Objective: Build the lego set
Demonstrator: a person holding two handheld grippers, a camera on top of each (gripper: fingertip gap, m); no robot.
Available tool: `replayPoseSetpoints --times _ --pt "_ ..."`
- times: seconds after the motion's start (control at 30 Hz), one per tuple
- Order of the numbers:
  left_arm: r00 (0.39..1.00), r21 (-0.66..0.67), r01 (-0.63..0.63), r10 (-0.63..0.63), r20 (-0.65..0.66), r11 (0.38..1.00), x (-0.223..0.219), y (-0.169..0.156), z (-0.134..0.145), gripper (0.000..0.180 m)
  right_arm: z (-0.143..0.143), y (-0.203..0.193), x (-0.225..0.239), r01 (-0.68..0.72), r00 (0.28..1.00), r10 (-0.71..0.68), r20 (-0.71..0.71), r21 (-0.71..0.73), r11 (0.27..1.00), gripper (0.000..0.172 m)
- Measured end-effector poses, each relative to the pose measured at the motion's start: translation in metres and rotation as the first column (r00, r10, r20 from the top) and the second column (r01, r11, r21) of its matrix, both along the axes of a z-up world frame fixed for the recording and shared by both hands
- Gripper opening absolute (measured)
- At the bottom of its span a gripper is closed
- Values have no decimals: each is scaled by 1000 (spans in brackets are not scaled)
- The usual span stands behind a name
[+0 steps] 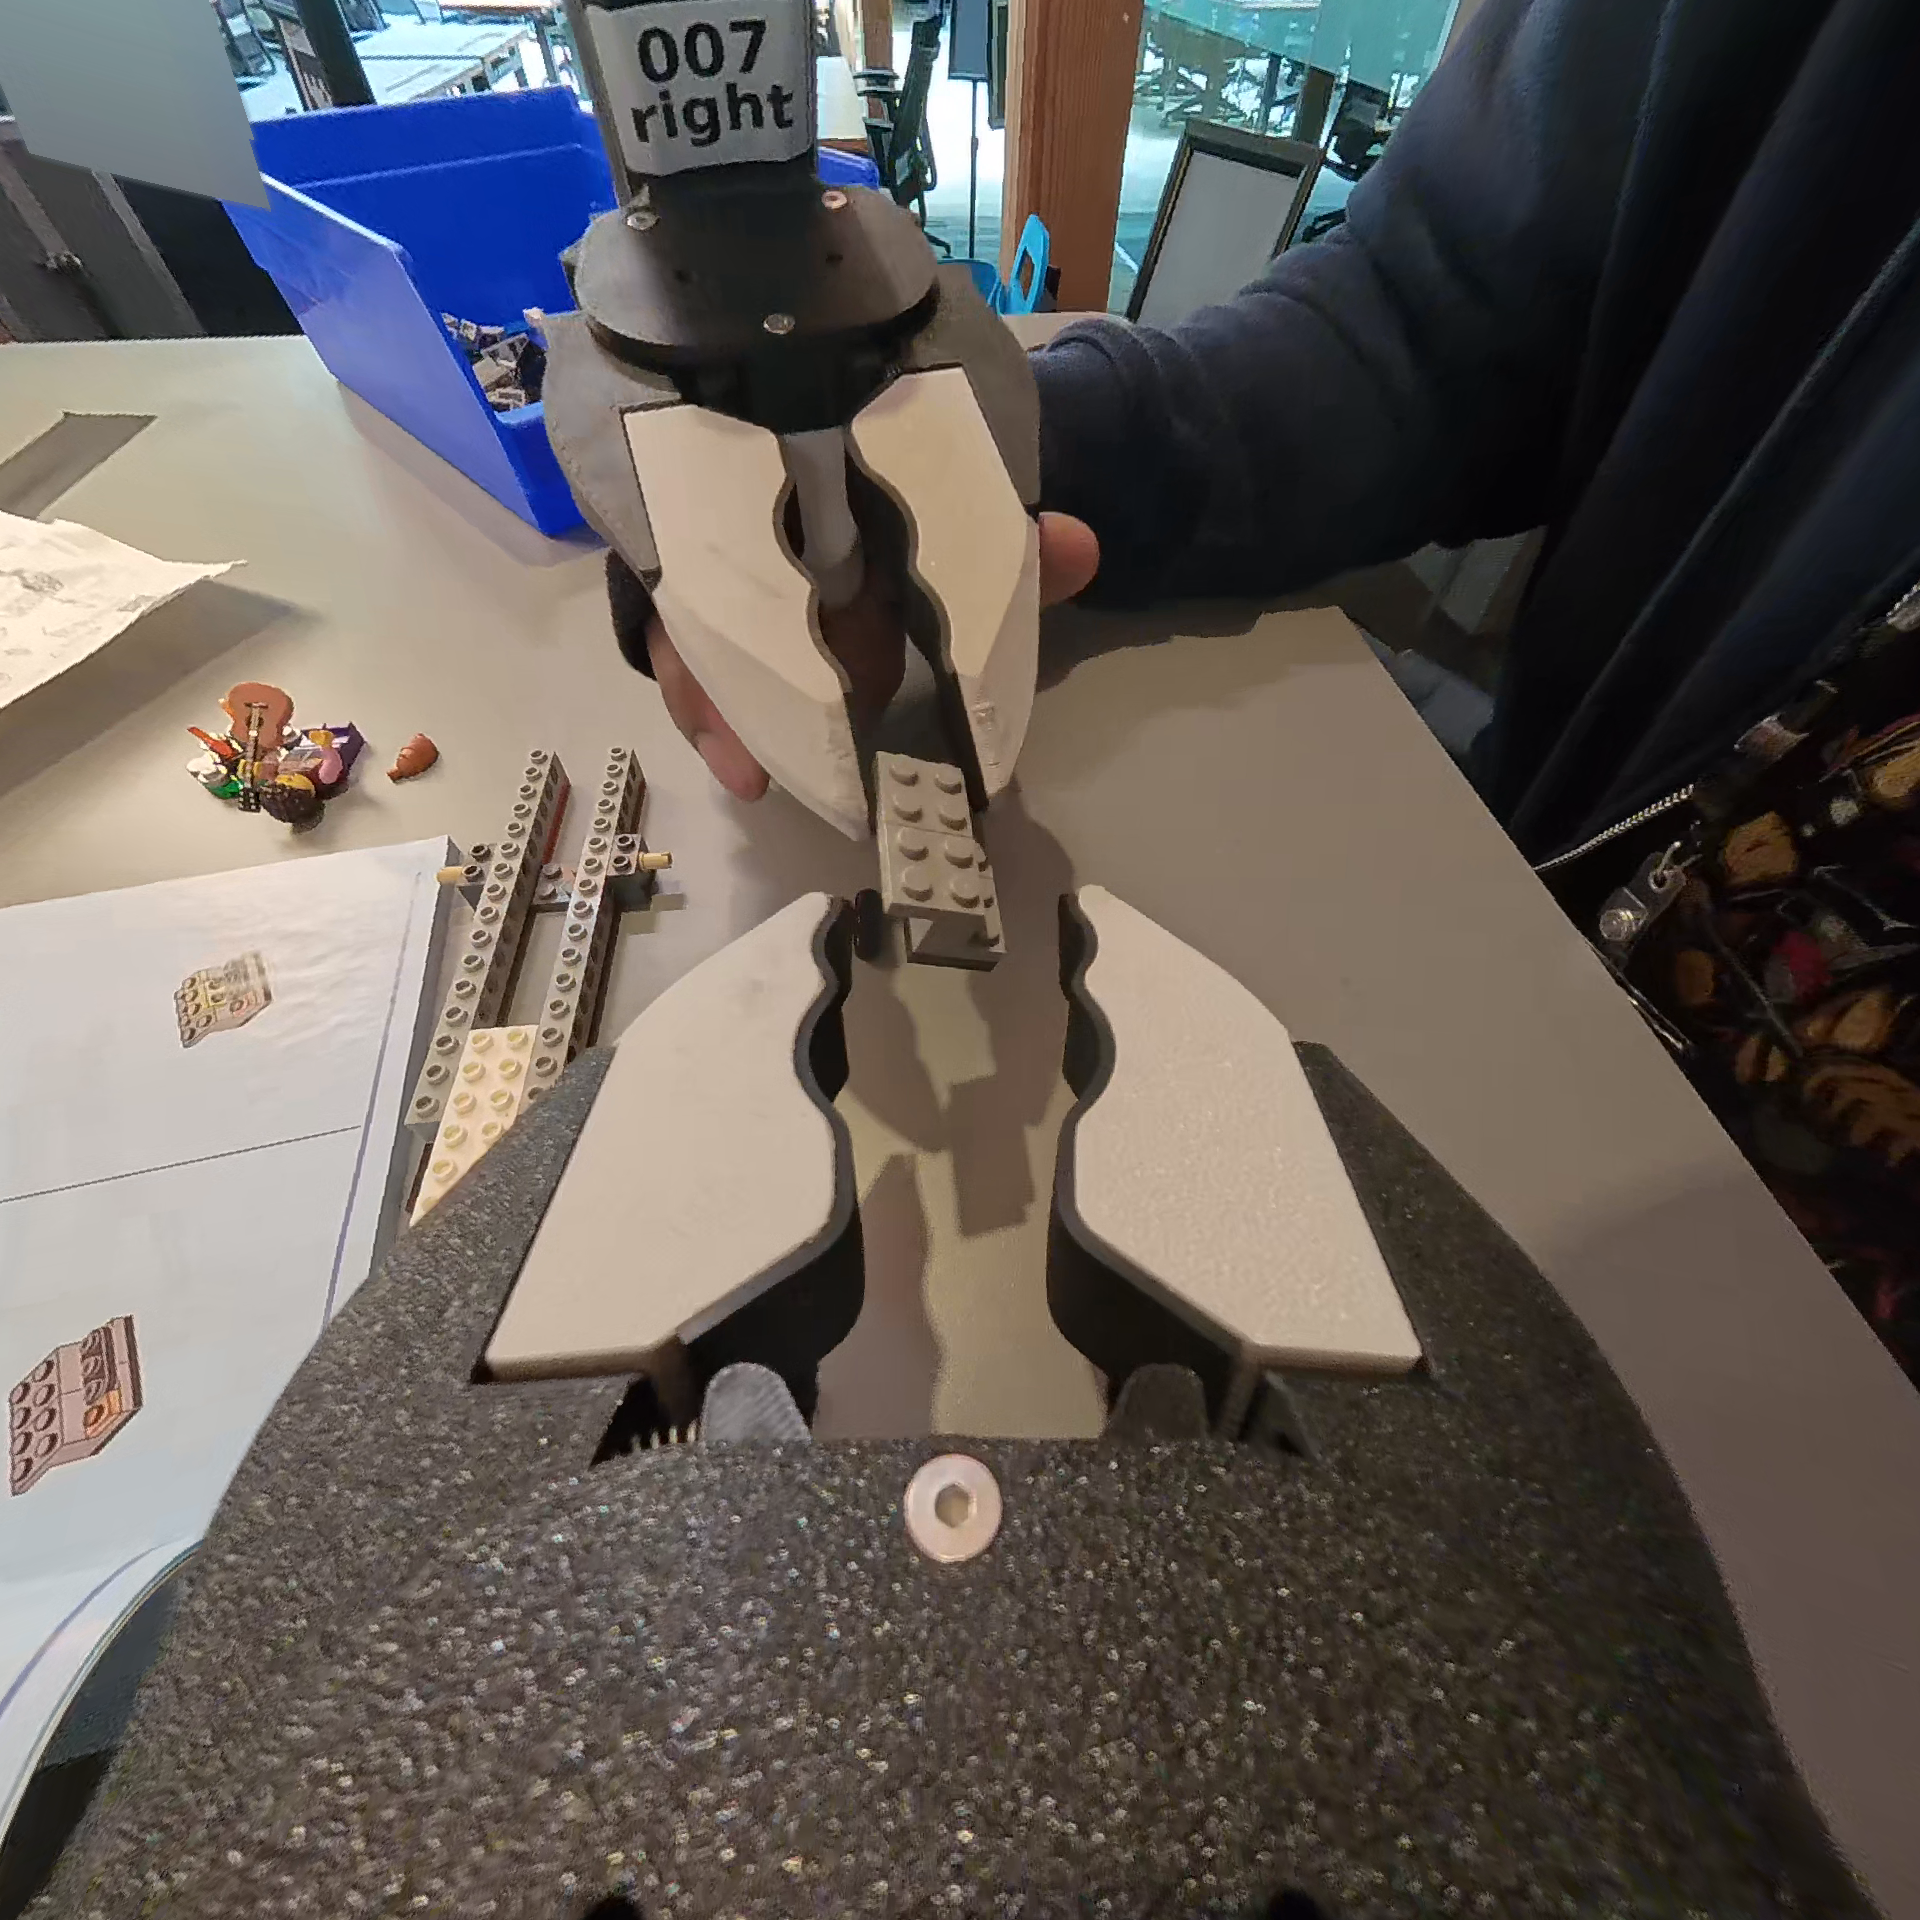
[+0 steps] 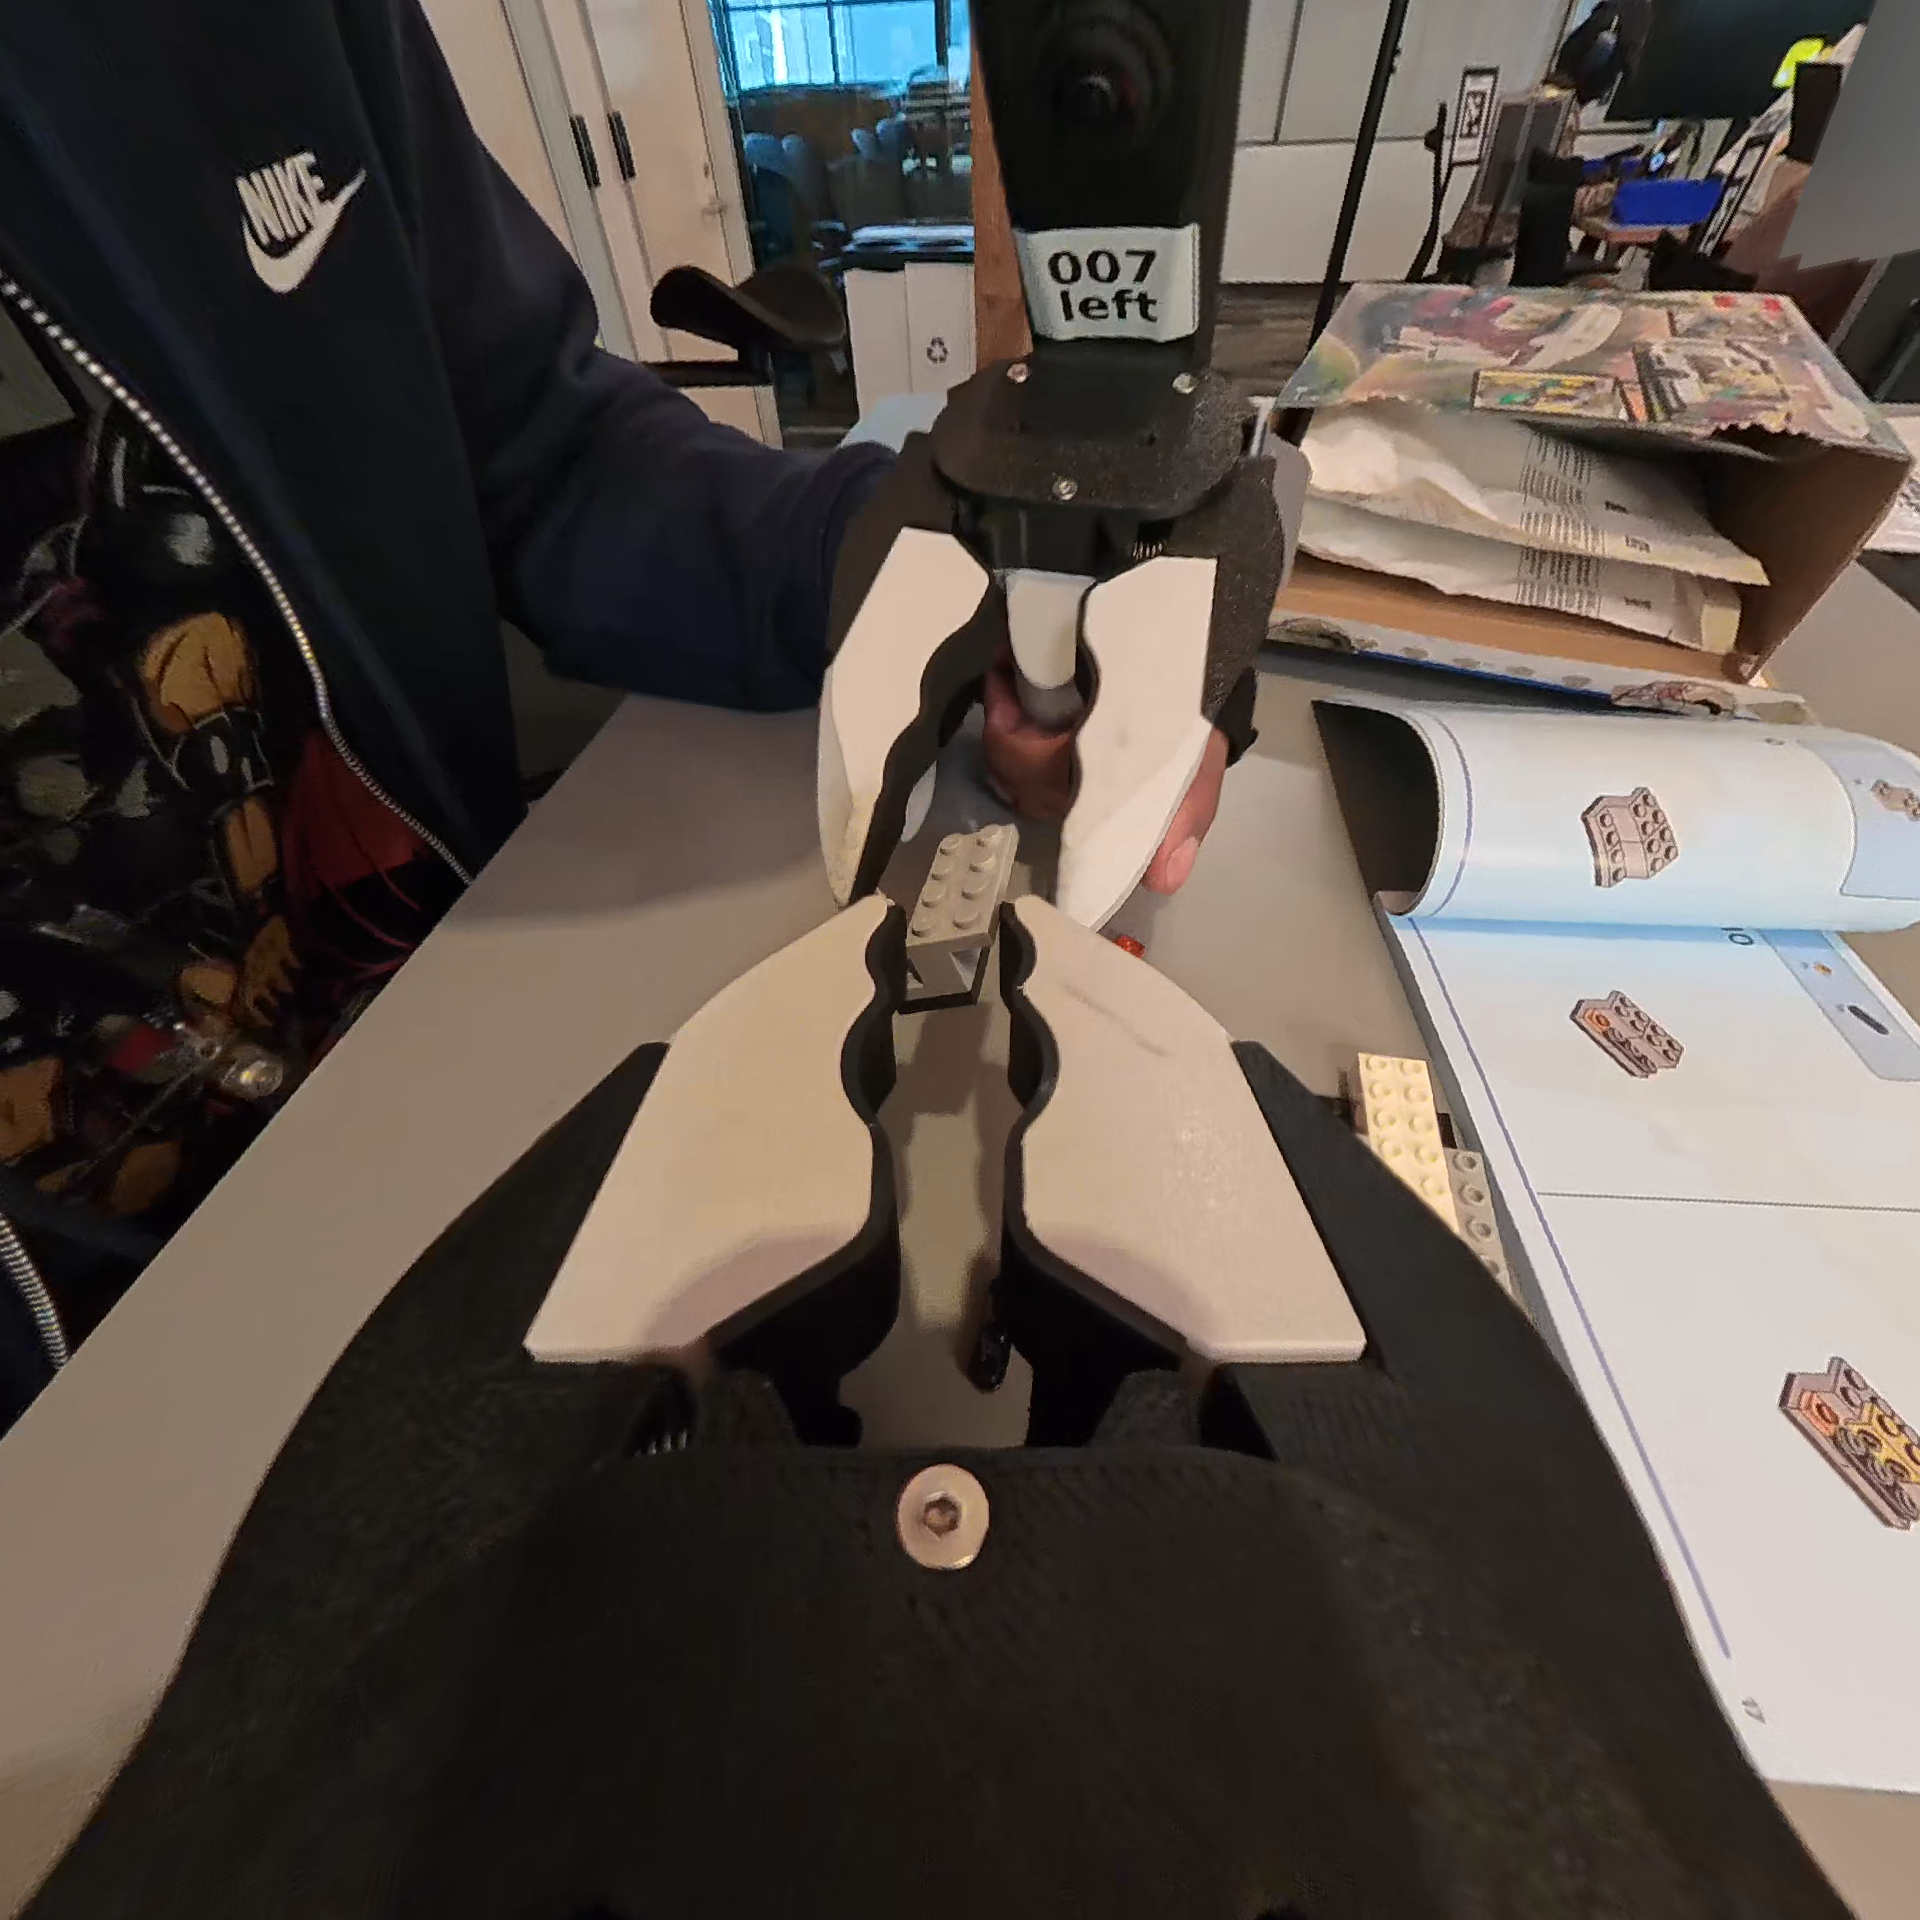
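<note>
- The flat grey table (image 1: 1299, 831) bears everything: an open pale-blue instruction booklet (image 2: 1662, 1195) lies at its edge, presumably for reference.
- A long grey studded beam frame (image 1: 540, 935) rests beside the booklet, apart from both grippers.
- The right gripper (image 2: 948, 940) has its jaws closed narrowly on a small grey studded brick assembly (image 2: 961, 894), pads against its sides, lifting it off the table.
- The left gripper (image 1: 951, 914) stands spread wide, its fingers clear of the assembly's free end and gripping nothing.
</note>
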State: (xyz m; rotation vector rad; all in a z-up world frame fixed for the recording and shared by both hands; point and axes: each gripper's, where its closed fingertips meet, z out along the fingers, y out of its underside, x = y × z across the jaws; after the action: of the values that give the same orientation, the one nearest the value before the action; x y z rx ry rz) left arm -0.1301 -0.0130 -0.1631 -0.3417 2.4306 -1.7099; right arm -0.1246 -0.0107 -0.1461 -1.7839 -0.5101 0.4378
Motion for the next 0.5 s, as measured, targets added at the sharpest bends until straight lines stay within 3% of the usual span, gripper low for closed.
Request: replayPoseSetpoints --times 0.33,0.5 --pt "995 -23 -48 50 83 999 8 0 7 24 4 8 3 49 999 -48 -26 28 998 17" --pt "995 -83 -89 92 43 993 15 6 16 19 13 16 13 132 989 -127 -76 55 990 17"
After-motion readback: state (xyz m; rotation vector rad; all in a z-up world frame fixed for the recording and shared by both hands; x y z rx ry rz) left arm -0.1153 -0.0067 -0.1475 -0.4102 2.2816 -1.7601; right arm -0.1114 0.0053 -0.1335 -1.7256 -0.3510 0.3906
